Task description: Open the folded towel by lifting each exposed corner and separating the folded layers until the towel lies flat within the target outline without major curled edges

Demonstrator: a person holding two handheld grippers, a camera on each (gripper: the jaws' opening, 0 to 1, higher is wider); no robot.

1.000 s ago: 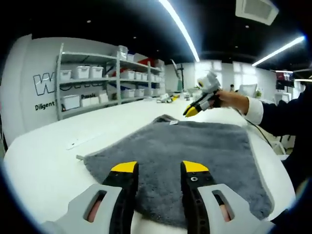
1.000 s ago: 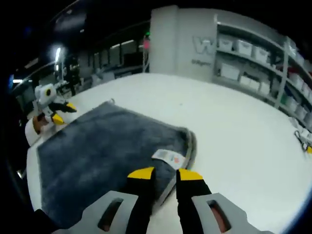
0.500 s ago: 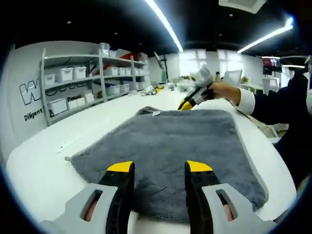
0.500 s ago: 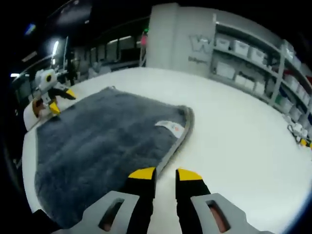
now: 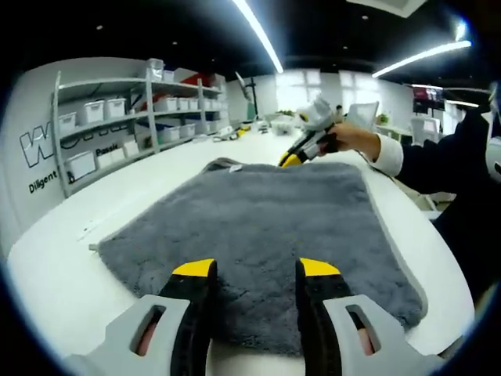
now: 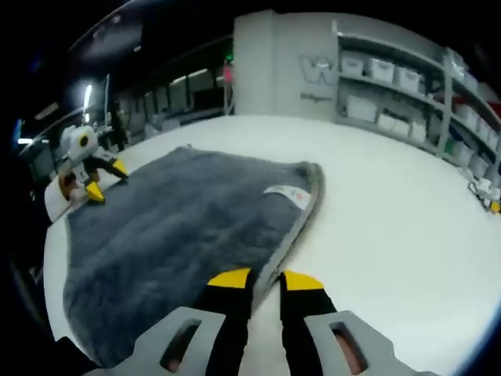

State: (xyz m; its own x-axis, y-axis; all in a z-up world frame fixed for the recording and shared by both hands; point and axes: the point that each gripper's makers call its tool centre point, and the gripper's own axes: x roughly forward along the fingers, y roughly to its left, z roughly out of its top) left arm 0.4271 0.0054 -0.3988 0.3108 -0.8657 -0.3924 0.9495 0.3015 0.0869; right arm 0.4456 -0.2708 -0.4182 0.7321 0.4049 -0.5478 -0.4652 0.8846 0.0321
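The grey towel [image 5: 258, 211] lies spread on the white table [image 5: 55, 266], its white label [image 5: 235, 166] at the far corner. My left gripper [image 5: 257, 270] is open, its jaws wide apart just above the towel's near edge. A hand [image 5: 348, 141] holds my right gripper [image 5: 291, 159] low at the towel's far edge. In the right gripper view, the right gripper [image 6: 265, 280] has its jaws almost together over the towel's [image 6: 180, 227] trimmed edge, well back from the label [image 6: 288, 194]. The left gripper [image 6: 106, 178] is at the opposite side.
Shelves with white bins [image 5: 117, 133] stand along the wall beyond the table. A person's dark sleeve [image 5: 438, 172] reaches in from the right. A thin mark [image 5: 84, 232] lies on the table left of the towel. Bare table [image 6: 391, 235] stretches right of the towel.
My right gripper has dropped to the towel's far edge and drawn back from the label corner. The left gripper's view has shifted slightly over the towel. The towel lies a little flatter.
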